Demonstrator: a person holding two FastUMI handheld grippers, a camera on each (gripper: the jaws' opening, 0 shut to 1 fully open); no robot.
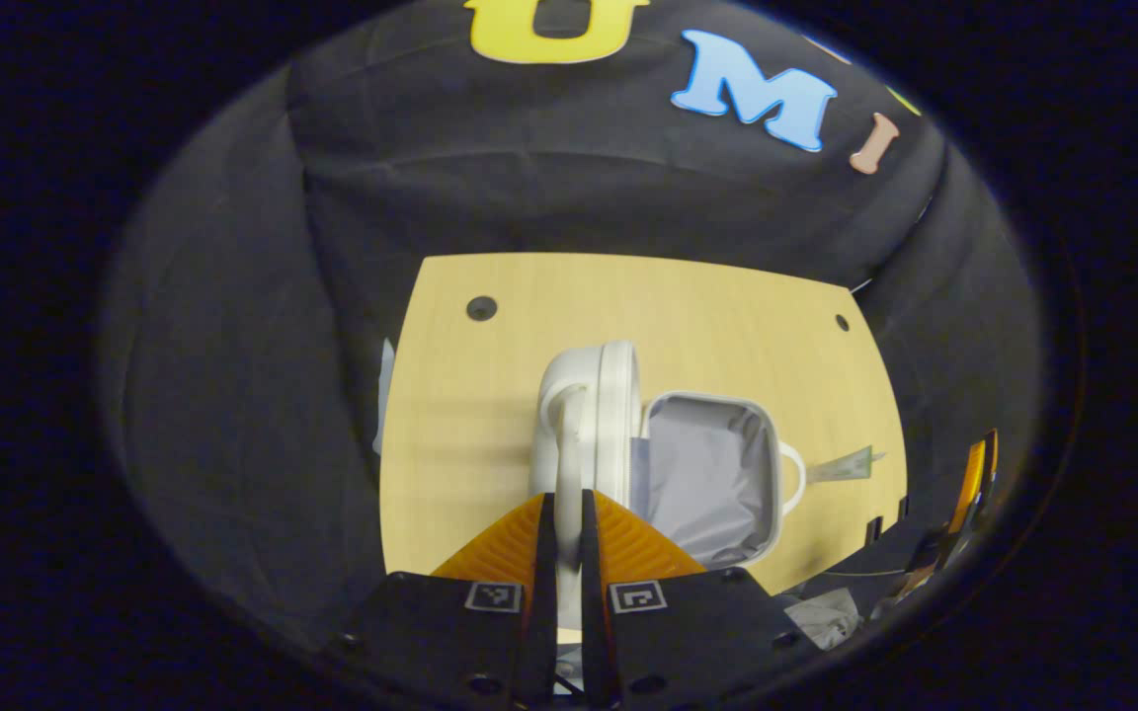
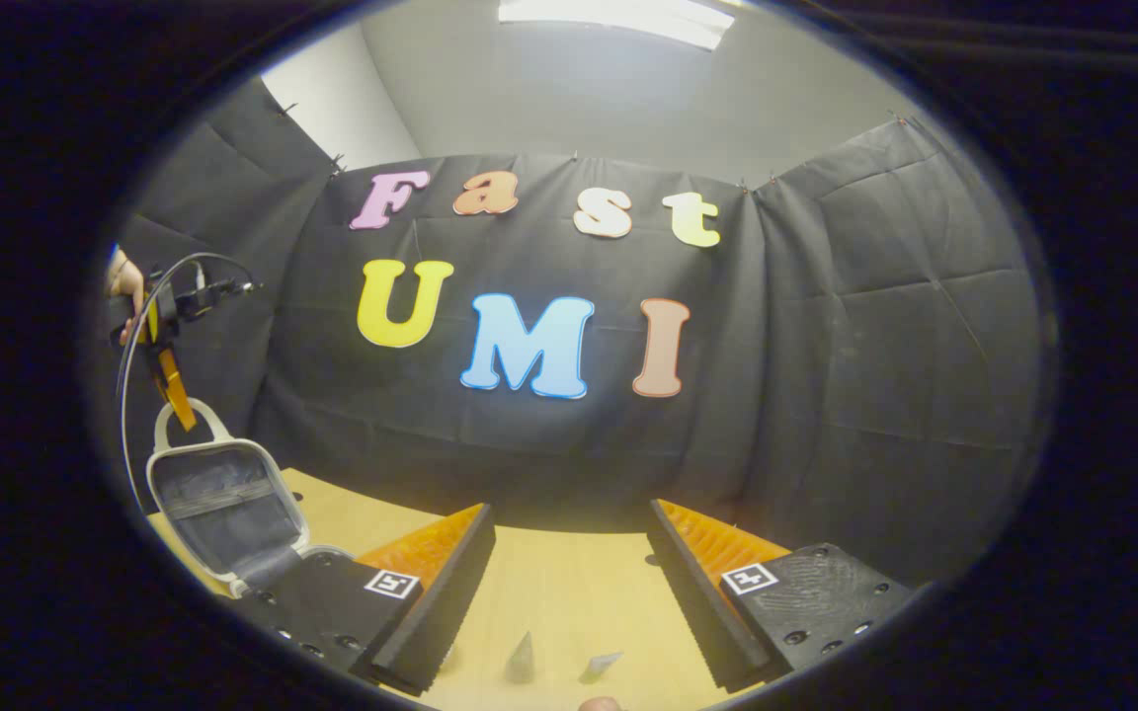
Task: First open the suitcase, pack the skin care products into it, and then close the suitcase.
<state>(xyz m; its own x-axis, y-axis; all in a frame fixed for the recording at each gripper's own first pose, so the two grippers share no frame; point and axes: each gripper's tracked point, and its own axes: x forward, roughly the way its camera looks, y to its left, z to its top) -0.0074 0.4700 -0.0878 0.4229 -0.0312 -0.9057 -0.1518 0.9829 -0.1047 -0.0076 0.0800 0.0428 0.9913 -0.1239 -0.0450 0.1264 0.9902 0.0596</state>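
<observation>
Left gripper view, nearest first: left gripper [image 1: 561, 553] clamping both fingers together on the white handle [image 1: 567, 464] of the suitcase lid [image 1: 597, 415], lid standing upright on edge. Just beyond and to the right, the suitcase [image 1: 717, 474] lying open on the wooden table [image 1: 688, 316], showing grey lining inside, a second white loop handle at its right end. A small pale packet [image 1: 841, 464] lying on the table just beside that end. Farther off at the right edge, the right gripper [image 1: 969, 489] showing partly. Booth wall [image 1: 579, 188] hanging behind the table.

Right gripper view, nearest first: right gripper [image 2: 569, 583] hovering with fingers spread wide apart, gripping nothing, above the table [image 2: 569, 583]. Two small pale items [image 2: 559, 662] lying on the table between the fingers, too blurred to identify. Farther left, the open suitcase lid [image 2: 223, 504] standing raised, the left gripper [image 2: 174, 385] pinching its top handle, a hand [image 2: 126, 286] holding that tool.
</observation>
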